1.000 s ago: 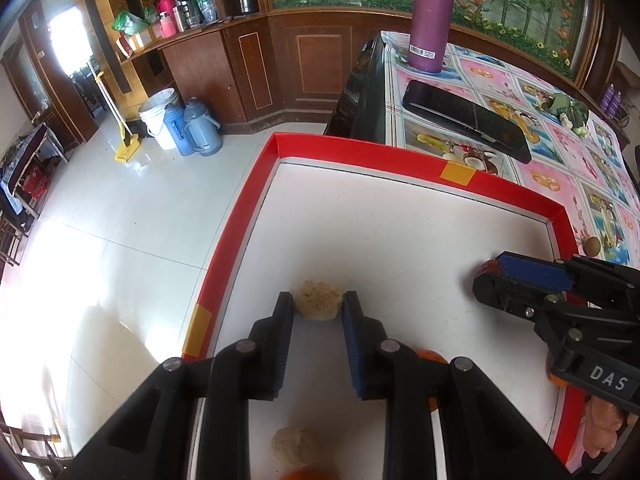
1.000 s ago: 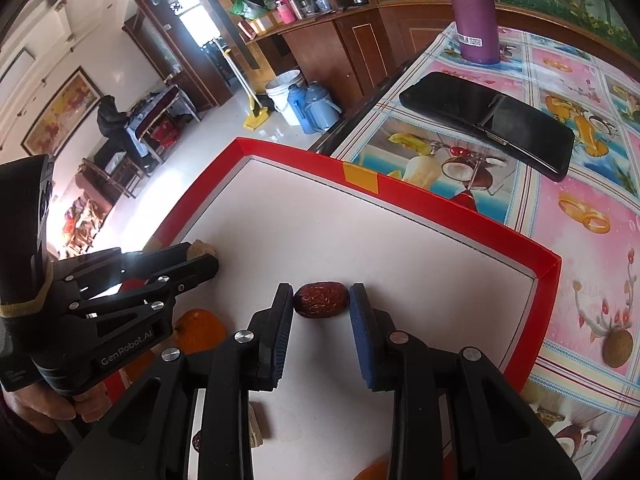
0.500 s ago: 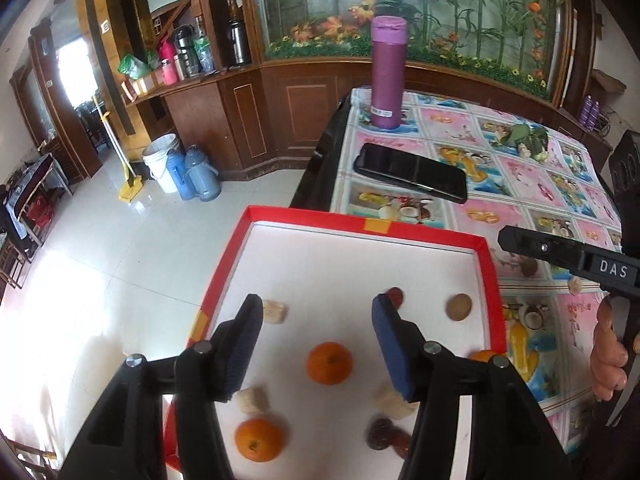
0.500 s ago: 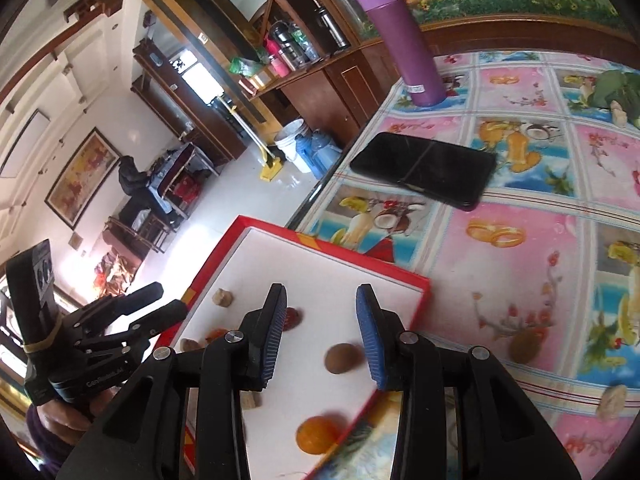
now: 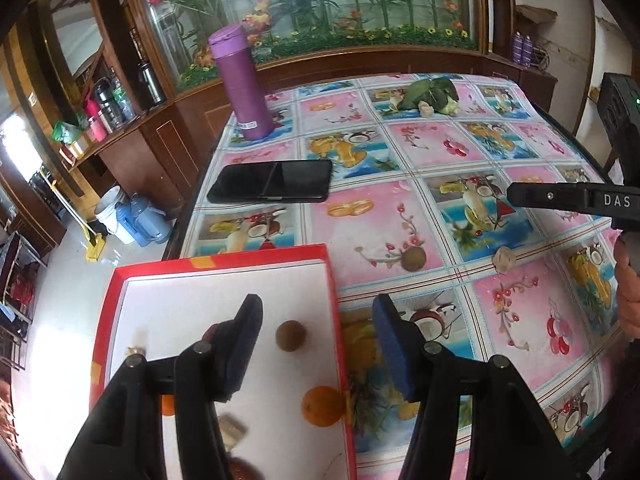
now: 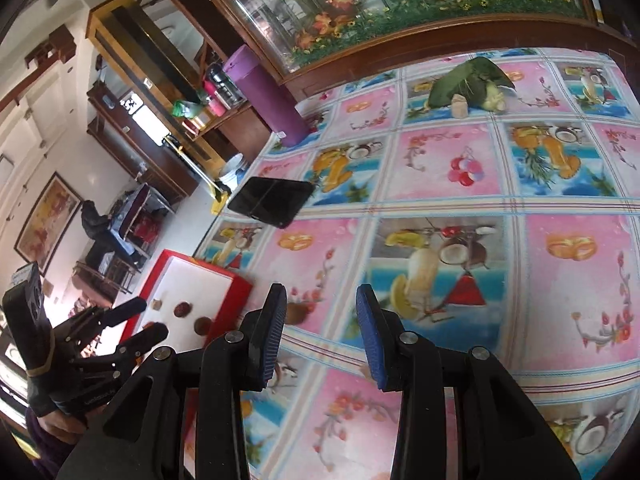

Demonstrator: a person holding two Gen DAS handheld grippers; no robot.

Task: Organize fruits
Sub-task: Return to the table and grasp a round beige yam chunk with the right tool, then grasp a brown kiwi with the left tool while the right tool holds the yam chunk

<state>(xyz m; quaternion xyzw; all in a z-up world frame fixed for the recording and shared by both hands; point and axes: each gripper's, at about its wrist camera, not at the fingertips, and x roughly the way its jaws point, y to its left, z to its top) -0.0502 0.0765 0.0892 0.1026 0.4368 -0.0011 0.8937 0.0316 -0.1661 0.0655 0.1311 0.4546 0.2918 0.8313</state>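
Note:
A red tray point(image 5: 338, 320) with a white floor holds a brown round fruit point(image 5: 291, 335), an orange point(image 5: 323, 406), pale pieces point(image 5: 234, 432) and a dark date point(image 6: 182, 309). My left gripper point(image 5: 318, 320) hangs open over the tray's right edge, with nothing between its fingers. On the tablecloth lie another brown round fruit point(image 5: 414, 259) and a pale lump point(image 5: 504, 258). My right gripper point(image 6: 320, 312) hovers open and empty over the cloth, right of the tray. It shows as a black bar point(image 5: 516, 196) in the left wrist view. The left gripper point(image 6: 150, 320) appears at the right wrist view's left edge.
A black phone point(image 5: 272, 182) lies beyond the tray. A purple bottle point(image 5: 242, 84) stands at the table's far left corner. Green leaves point(image 5: 430, 94) with pale pieces sit at the far side. The table's left edge drops to the floor.
The left jaws opened off a pale lump, which stays in the tray. The date between the right fingers also stays there. Both grippers rose and swung right toward the tablecloth.

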